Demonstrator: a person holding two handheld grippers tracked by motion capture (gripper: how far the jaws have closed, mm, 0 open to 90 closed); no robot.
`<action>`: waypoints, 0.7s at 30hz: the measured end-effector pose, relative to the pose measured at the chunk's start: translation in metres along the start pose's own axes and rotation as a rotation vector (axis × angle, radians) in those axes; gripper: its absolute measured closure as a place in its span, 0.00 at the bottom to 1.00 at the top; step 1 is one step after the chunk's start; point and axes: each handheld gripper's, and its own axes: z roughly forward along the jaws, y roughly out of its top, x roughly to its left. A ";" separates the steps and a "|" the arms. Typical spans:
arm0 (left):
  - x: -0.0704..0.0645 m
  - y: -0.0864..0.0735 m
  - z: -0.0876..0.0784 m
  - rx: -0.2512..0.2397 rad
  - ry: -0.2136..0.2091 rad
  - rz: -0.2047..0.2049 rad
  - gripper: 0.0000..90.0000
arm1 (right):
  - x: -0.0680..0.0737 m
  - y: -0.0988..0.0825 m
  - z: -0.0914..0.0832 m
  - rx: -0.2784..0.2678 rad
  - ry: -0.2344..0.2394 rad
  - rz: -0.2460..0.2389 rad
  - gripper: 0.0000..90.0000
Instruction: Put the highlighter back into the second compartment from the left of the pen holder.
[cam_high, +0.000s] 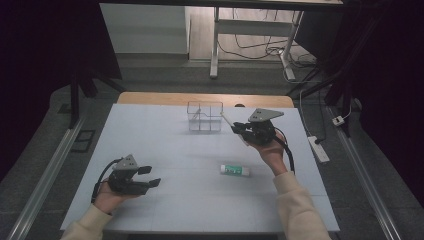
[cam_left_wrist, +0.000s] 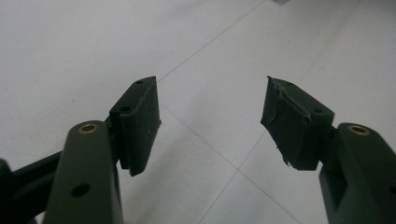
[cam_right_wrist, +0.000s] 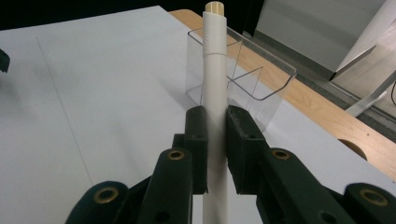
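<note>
A pale white table (cam_high: 165, 150) carries everything. At its far side, near the middle, stands a clear plastic holder (cam_high: 204, 116) split into compartments. On the right, nearer the person, lies a small green-and-white tube (cam_high: 235, 170). The right gripper (cam_right_wrist: 215, 140) is clamped on a white pen (cam_right_wrist: 215, 70), a slim round stick with a tan end cap and a ribbed band below it; its tip points toward the holder, just beside its right edge. The left gripper (cam_left_wrist: 210, 121) sits at the near left with jaws spread apart over bare table, holding nothing.
</note>
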 end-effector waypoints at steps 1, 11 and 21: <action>0.000 0.000 0.000 -0.002 0.000 -0.001 0.40 | 0.000 0.001 0.000 -0.006 0.000 0.005 0.87; 0.000 0.001 -0.001 -0.004 -0.003 0.005 0.40 | 0.004 0.014 0.010 -0.037 -0.013 0.010 0.87; 0.000 0.002 -0.002 -0.010 -0.006 0.002 0.40 | 0.001 0.026 0.014 -0.077 -0.009 0.044 0.87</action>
